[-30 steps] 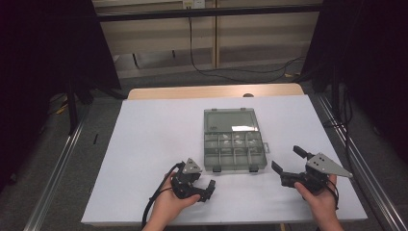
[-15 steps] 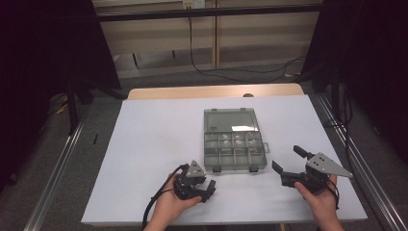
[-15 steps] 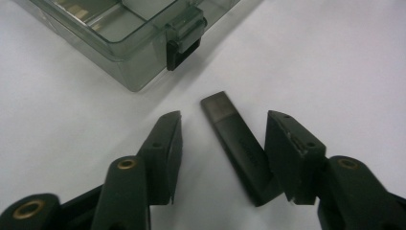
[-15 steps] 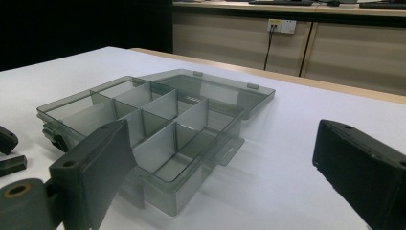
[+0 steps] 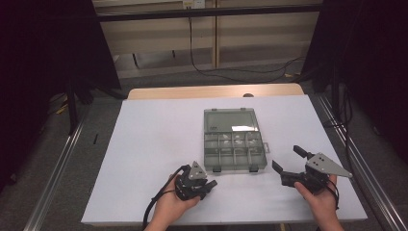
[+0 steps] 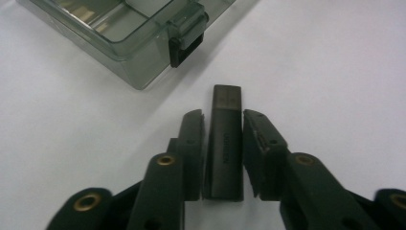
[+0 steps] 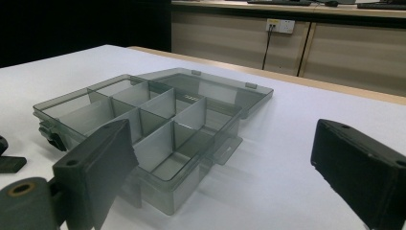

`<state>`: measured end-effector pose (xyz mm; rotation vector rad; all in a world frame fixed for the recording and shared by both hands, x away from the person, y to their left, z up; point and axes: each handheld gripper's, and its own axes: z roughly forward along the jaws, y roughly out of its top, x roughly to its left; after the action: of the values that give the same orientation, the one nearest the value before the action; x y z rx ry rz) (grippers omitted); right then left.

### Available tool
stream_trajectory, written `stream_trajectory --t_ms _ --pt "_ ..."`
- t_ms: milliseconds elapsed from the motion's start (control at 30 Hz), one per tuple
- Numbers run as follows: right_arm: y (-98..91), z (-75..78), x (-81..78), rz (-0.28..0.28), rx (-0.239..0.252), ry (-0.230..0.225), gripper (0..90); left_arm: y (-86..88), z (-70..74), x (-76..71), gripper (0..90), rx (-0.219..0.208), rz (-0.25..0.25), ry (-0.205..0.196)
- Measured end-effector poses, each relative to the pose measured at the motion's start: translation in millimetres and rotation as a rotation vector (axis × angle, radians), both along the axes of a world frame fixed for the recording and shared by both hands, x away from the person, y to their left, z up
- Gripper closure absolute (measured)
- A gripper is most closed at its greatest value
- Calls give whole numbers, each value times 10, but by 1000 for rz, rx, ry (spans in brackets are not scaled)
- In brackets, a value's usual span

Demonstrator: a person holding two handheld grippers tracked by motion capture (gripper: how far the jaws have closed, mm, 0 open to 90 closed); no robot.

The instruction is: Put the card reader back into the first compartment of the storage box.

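Note:
A dark USB stick [image 6: 225,143] lies flat on the white table, its metal plug end pointing away from me. My left gripper [image 6: 224,120] is shut on it, one jaw pressed to each long side. In the high view the left gripper [image 5: 210,185] sits low on the table just in front of the box's near-left corner. A smoky clear compartment box [image 5: 233,139] lies open with its lid [image 5: 230,121] folded back flat. My right gripper [image 5: 287,158] is held open to the right of the box, nothing between its jaws [image 7: 225,139]; the box [image 7: 143,120] is ahead and to its left.
One black latch [image 6: 184,45] of the box faces the left gripper. The white table top [image 5: 154,144] has wide free room to the left of the box. A wooden strip [image 5: 216,91] runs along the far edge, with cables on the floor behind it.
The left gripper has shifted slightly towards the near edge and tipped lower to the table. The right gripper and the box have stayed put.

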<state>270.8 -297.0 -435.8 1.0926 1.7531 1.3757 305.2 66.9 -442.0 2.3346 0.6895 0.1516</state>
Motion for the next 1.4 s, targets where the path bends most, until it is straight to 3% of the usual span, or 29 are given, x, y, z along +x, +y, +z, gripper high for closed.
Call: stream_trajectory --t_ms 233,500,1400 --pt "9 8 -4 2 2 -9 70 -19 12 8 738 12 6 9" --pt "5 14 -12 6 7 -11 70 -5 17 34 738 -5 23 40" --pt "5 17 -11 12 13 -14 67 41 169 56 738 -95 31 91"
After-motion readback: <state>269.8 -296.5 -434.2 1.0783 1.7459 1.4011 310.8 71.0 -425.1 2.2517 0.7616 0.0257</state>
